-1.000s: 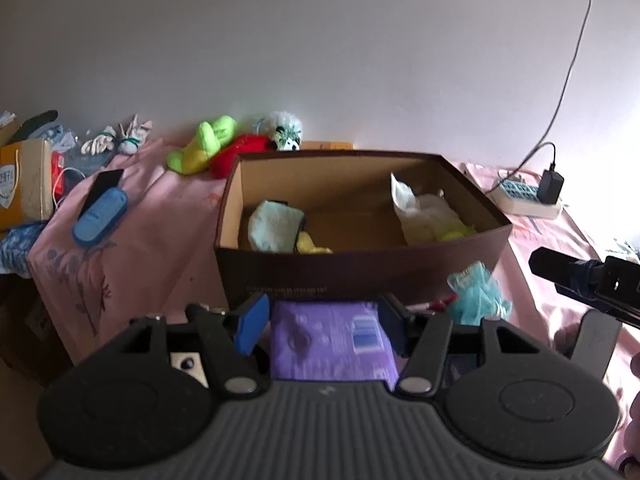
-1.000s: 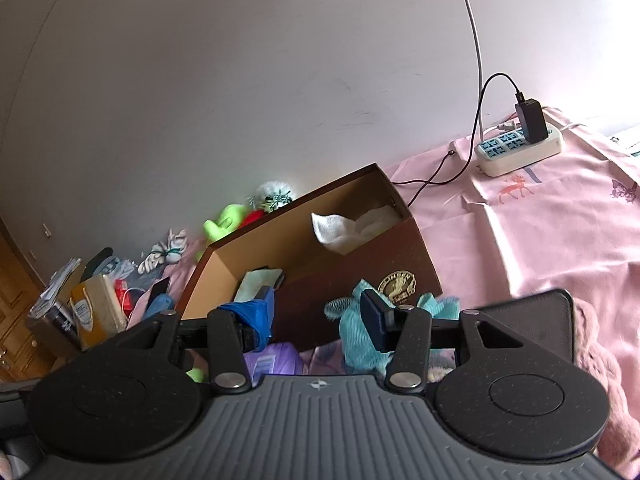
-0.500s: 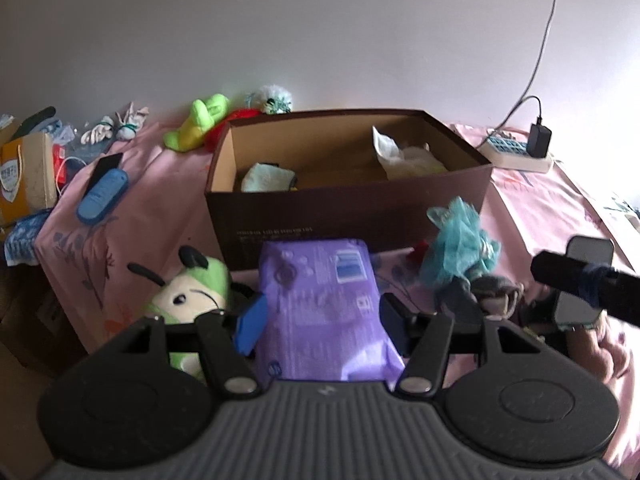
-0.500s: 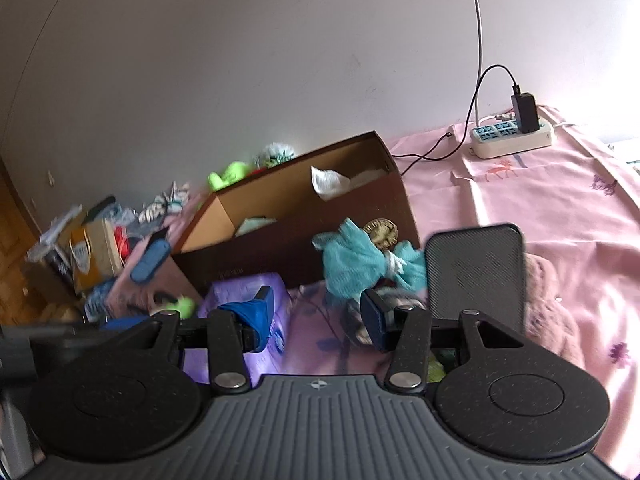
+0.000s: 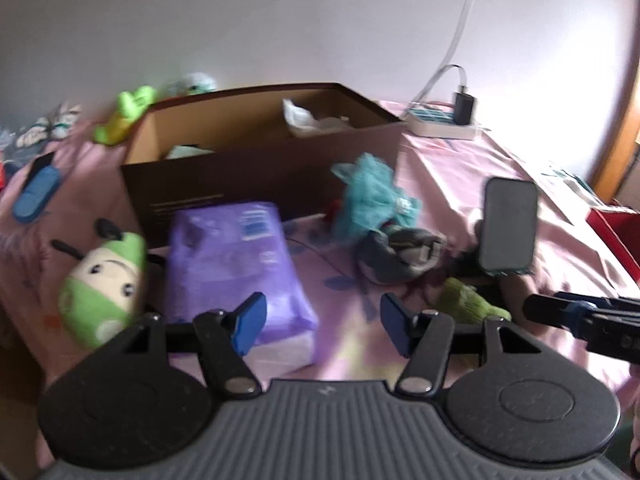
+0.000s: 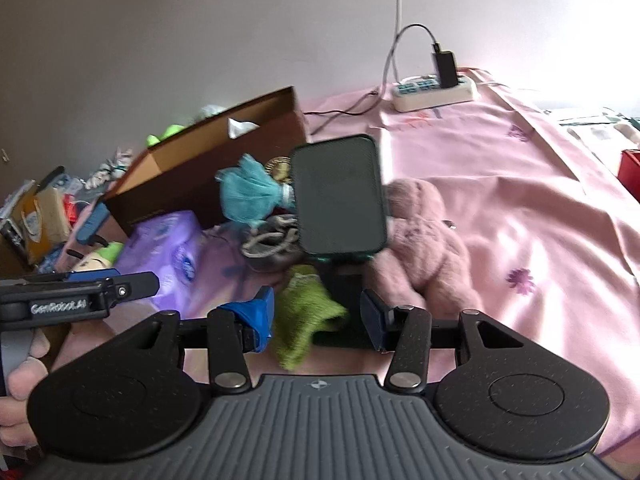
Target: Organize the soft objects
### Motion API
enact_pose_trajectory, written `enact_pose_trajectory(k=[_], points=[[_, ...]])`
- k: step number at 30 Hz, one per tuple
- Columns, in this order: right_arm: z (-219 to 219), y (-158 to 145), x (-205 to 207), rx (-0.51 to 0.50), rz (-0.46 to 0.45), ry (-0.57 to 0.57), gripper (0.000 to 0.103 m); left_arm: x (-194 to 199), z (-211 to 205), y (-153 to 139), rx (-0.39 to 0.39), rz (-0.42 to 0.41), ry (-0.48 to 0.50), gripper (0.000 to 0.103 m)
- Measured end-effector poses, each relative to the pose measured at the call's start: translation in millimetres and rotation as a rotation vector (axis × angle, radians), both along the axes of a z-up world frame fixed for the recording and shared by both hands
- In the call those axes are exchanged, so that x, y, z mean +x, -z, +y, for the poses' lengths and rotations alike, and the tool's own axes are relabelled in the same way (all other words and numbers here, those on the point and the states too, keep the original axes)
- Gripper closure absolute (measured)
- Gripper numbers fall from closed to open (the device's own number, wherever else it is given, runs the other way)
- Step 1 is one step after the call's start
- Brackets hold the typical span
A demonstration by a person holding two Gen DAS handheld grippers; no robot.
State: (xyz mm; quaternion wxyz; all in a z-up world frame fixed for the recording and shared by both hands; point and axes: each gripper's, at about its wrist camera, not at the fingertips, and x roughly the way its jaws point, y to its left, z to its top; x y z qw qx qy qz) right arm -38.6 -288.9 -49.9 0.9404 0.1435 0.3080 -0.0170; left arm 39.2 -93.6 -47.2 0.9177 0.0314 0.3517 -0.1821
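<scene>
Both jaws we find parted and empty, our left gripper (image 5: 322,322) beside the purple pack (image 5: 236,264) before the box (image 5: 256,152), our right gripper (image 6: 316,318) around the green cloth (image 6: 306,310), teal puff (image 6: 250,192) beyond.

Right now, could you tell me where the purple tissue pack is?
The purple tissue pack lies on the pink cloth before the brown box, beside the green plush.

Plain white wall (image 5: 280,20), pink flowered bedsheet (image 6: 520,208), bright daylight from right
</scene>
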Motion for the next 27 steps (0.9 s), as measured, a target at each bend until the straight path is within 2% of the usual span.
enact_pose_trajectory(k=[5, 9, 16, 18, 23, 27], points=[[-13, 6, 3, -0.019, 0.022, 0.037, 0.071, -4, -16, 13, -0.033, -0.007, 0.139, 0.039], [-26, 10, 9, -0.045, 0.022, 0.075, 0.071, -6, -33, 26, -0.078, 0.032, 0.268, 0.037], [-47, 15, 23, -0.074, 0.035, 0.1, 0.071, 5, -57, 43, -0.134, 0.092, 0.309, 0.037], [-49, 18, 24, -0.066, 0.051, 0.082, 0.071, 6, -68, 47, -0.114, 0.087, 0.319, 0.037], [-35, 22, 25, -0.146, 0.05, 0.008, 0.07, 11, -87, 55, -0.023, 0.055, 0.334, 0.037], [-26, 27, 33, -0.214, 0.062, -0.036, 0.07, 8, -95, 59, -0.003, 0.026, 0.361, 0.036]])
